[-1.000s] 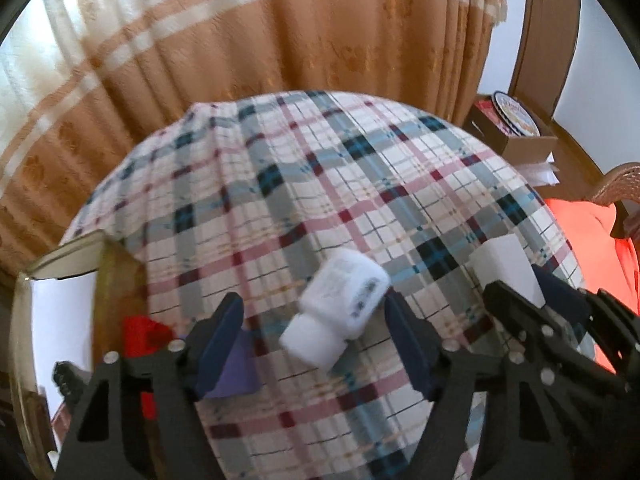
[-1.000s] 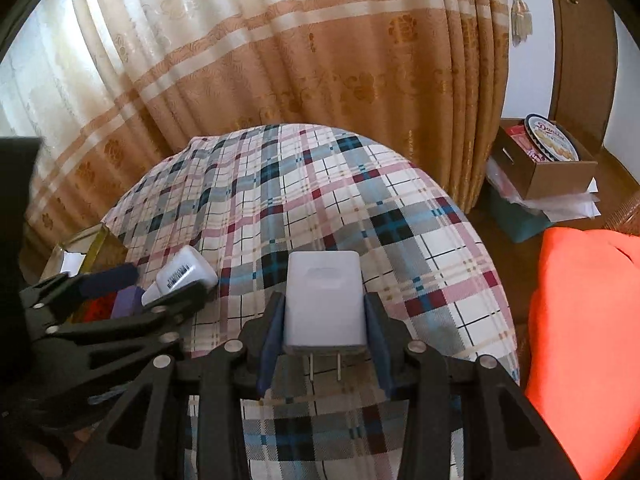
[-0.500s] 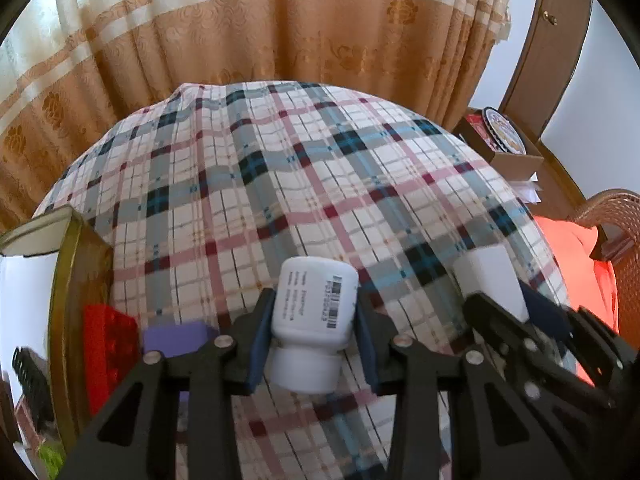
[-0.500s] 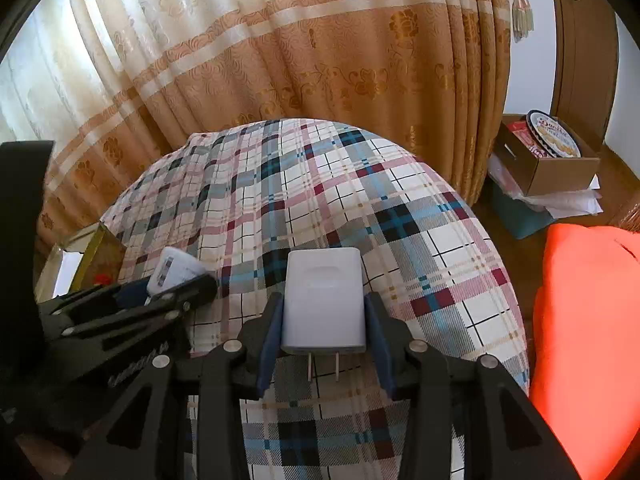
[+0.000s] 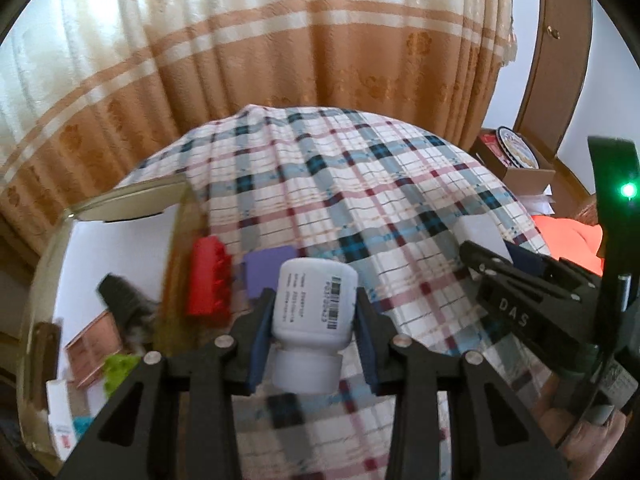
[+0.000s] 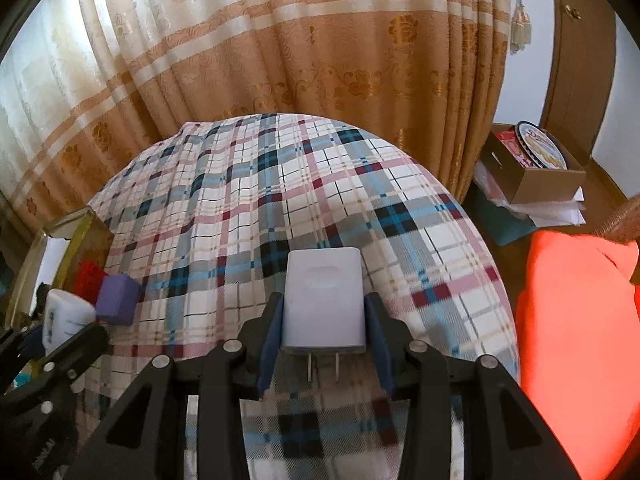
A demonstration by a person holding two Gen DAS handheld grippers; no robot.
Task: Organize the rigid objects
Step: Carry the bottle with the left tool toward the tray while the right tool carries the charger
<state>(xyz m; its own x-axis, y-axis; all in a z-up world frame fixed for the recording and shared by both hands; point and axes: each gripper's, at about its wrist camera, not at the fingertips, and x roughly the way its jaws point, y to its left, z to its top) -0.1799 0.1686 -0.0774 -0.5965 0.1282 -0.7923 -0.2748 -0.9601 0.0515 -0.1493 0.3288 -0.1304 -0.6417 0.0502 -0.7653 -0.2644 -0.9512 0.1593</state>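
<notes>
Pill bottle point(image 5: 314, 304), white with a barcode label, sits clamped between the blue pads of the left gripper point(image 5: 314, 322), cap toward the camera, raised above the left side of the plaid tablecloth point(image 5: 360, 200). Right gripper point(image 6: 324, 320) is closed on a white wall charger point(image 6: 323, 300), prongs pointing back at the camera, above the cloth's near right part. Just beyond the bottle a purple block point(image 5: 266, 270) lies on the cloth, and beside it a red toy brick point(image 5: 208, 280) rests against the wall of a gold-rimmed box point(image 5: 132, 196) at the table's left edge. Striped tan curtain point(image 6: 300, 60) hangs behind the table's far edge; a cardboard box point(image 6: 536, 178) and an orange cushion point(image 6: 576, 340) lie off to the right.
</notes>
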